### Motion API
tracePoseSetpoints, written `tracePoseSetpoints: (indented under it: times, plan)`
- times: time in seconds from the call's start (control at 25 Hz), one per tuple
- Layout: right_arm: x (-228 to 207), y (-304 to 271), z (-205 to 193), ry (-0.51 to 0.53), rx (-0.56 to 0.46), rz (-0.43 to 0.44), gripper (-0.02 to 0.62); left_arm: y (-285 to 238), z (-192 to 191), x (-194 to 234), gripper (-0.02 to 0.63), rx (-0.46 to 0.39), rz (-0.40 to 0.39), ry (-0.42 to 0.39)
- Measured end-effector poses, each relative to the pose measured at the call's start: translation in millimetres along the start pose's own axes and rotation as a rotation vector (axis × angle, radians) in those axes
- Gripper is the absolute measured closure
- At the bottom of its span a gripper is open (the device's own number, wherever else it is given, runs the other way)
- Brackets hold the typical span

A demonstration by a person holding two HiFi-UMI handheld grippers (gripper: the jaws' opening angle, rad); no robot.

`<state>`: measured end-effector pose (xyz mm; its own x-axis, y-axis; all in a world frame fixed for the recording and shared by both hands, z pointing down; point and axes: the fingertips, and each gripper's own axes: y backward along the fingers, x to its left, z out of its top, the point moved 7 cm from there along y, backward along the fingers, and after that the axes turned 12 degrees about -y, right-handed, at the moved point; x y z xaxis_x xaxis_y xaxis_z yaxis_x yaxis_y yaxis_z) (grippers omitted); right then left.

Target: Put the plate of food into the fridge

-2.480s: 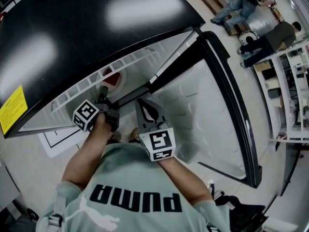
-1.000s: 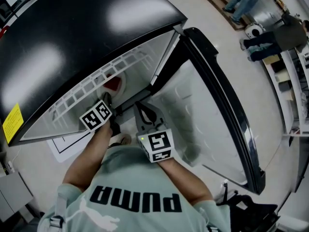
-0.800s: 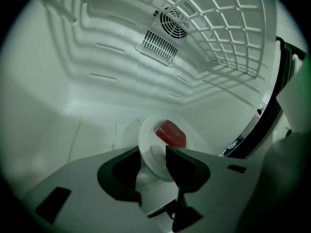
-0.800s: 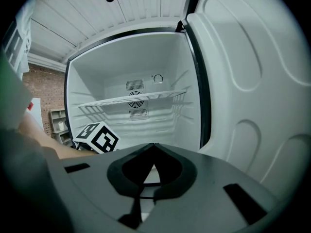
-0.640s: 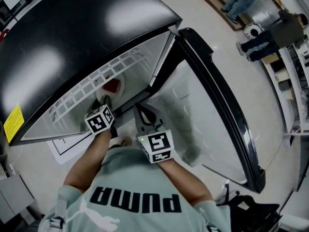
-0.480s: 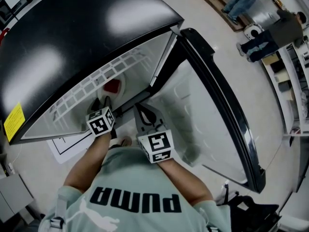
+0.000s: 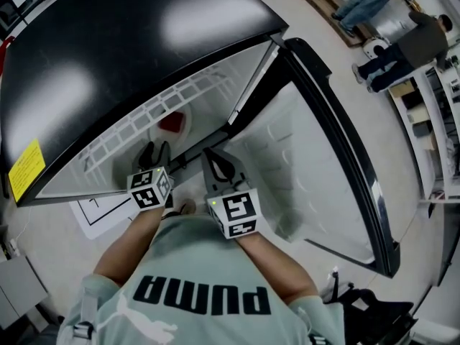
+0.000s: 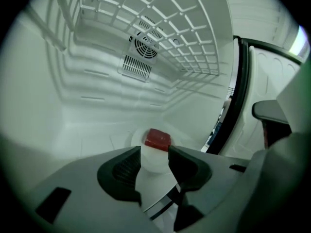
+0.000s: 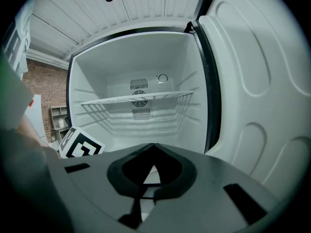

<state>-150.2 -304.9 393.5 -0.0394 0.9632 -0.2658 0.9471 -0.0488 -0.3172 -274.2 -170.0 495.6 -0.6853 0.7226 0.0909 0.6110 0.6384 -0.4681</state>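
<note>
Fridge [image 7: 108,49] is standing open, with its door [image 7: 309,178] swung out to the right in the head view. The plate [image 7: 186,123] is sitting on the fridge floor [image 8: 73,130] beneath the wire shelf [image 7: 136,124], right of the floor's middle and toward the hinge-side edge, well forward of the back wall and its fan grille [image 8: 145,46]. A red block of food [image 7: 171,123] is lying on the plate. The left tool [image 7: 154,149] is reaching in over the front edge of the fridge floor and pointing slightly downward at the plate. Its jaws have just been opening and are now standing wide. In the left gripper view the left tool [image 8: 154,150] is framing the plate [image 8: 137,138] in the gap between its tips, with the food [image 8: 157,138] showing just above that gap. The pads are not pressing on the rim. The near edge of the plate is lying at or just beyond the tips, and which of the two I cannot tell. The right tool [image 7: 215,162] is hanging outside the compartment, beside the left tool and near the door, pointing into the fridge. In its own view the right tool [image 9: 153,149] is showing its jaws brought together with nothing between them, and the wire shelf [image 9: 136,98] is running across the compartment ahead of it.
</note>
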Motion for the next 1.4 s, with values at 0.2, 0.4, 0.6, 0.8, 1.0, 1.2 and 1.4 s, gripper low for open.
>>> tracePoseSetpoints:
  times: [0.2,0.4,0.6,0.8,1.0,1.2,1.4]
  plan:
    - [9.1,2.3,-2.5,0.001,0.009,-0.02,0.591,17.1,12.9,-9.2,0.435,-0.099,-0.093,-0.077]
    - [17.6,3.8,-10.7,0.002,0.005,-0.062,0.591,33.1,21.6,-17.3,0.601,-0.152,-0.176,-0.153]
    - [28.2,7.7,-21.9,0.003,0.044,-0.119,0.591,46.4,19.8,-25.1,0.601,-0.165,-0.273,-0.207]
    - [40.4,9.6,-36.1,-0.015,0.052,-0.182,0.591,59.3,19.5,-22.4,0.601,-0.168,-0.351,-0.215]
    - [46.5,18.4,-36.2,-0.032,0.037,-0.237,0.591,73.8,22.0,-23.7,0.601,-0.176,-0.43,-0.238]
    - [48.2,30.7,-34.7,-0.037,0.005,-0.264,0.592,90.1,28.5,-30.1,0.601,-0.194,-0.465,-0.255]
    - [52.4,45.9,-34.7,-0.01,-0.022,-0.232,0.591,111.0,31.4,-43.6,0.601,-0.219,-0.478,-0.251]
